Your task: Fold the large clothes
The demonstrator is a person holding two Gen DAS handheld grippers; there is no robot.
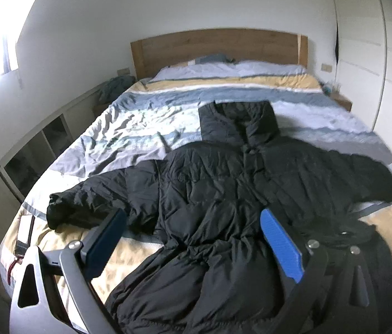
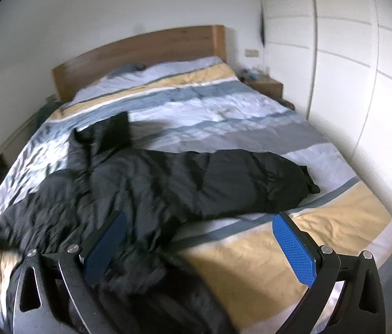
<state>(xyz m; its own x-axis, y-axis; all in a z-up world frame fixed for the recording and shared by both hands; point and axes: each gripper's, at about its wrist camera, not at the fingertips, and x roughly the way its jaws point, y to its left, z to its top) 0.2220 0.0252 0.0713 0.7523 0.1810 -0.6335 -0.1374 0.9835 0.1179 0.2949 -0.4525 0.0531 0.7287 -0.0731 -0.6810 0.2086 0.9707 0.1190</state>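
Above the black jacket (image 1: 212,189), left gripper (image 1: 193,231) and right gripper (image 2: 200,236) gape wide, empty.

Black puffer jacket (image 1: 218,183), grey, white and yellow striped duvet (image 1: 151,117), brown headboard (image 1: 218,44)
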